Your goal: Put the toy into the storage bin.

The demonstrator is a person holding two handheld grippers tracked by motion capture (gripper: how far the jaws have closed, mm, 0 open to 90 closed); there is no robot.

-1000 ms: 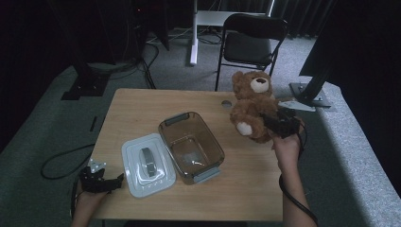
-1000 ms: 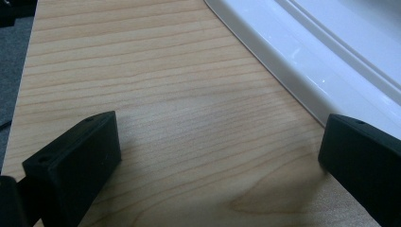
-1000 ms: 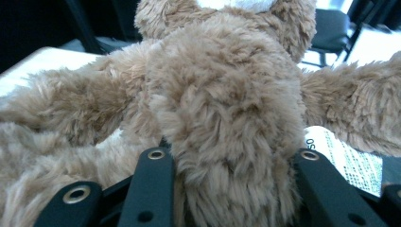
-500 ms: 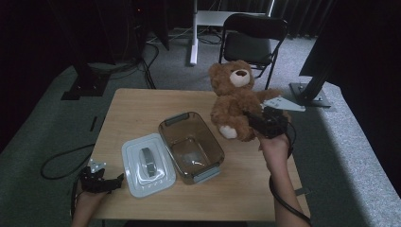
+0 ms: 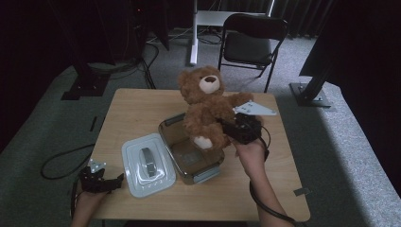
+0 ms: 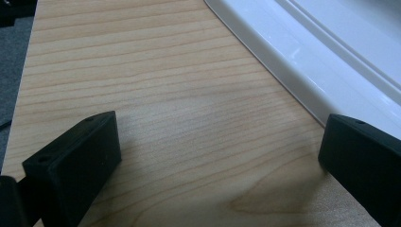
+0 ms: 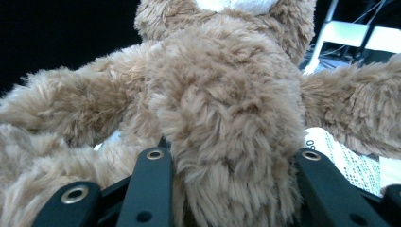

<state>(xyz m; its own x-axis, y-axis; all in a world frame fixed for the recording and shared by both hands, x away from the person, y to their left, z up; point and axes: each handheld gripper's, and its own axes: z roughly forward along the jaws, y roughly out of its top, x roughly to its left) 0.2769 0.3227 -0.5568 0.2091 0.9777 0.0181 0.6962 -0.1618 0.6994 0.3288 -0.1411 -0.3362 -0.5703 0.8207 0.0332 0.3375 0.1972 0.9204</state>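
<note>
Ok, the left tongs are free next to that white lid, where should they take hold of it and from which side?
Grip the raised grey handle in the middle of the white lid, coming straight down from above. The lid lies flat on the table, so its low rim gives little to pinch; the handle stands up as a narrow ridge. The left tongs, standing open at its near-left edge, should probably close across the handle's narrow width.

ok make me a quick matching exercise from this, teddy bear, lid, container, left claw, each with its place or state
Things:
1. teddy bear
2. lid
3. container
4. left claw

Places or states:
A. lies flat on the table, left of the container
B. open, low at the table's near left edge
C. gripped in the right claw, above the container
D. clear, lidless, mid-table

Pairs: 1-C, 2-A, 3-D, 4-B
</note>
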